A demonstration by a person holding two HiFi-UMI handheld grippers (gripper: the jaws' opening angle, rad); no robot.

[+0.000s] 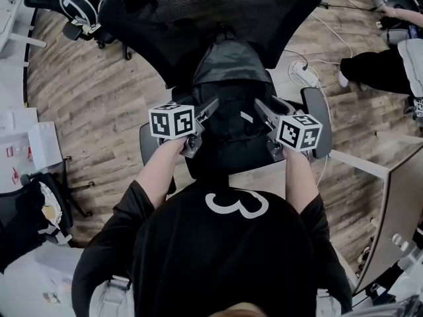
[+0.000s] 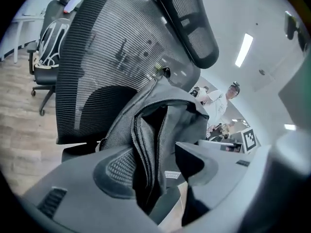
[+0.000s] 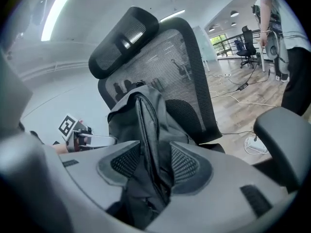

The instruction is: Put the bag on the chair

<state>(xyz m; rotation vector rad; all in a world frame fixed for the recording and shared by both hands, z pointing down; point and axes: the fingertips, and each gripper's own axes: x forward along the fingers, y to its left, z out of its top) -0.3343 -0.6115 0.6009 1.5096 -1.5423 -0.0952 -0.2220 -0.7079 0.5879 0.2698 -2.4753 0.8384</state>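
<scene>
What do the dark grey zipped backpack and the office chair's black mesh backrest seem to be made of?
Dark grey backpack: probably woven synthetic fabric, matte; it folds softly and carries a zip. Black mesh chair backrest: stretched open-weave netting, likely synthetic; light shows through it.

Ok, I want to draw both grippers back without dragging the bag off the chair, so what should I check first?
1. Bag sits on the chair, leaning on its back: ok.
2. Left gripper jaws apart, pads off the fabric: ok.
3. Right gripper jaws apart: ok.
4. Jaws clear of the bag: not ok, its fabric lies between both pairs.
5. Bag will stand unaided: cannot tell.
</scene>
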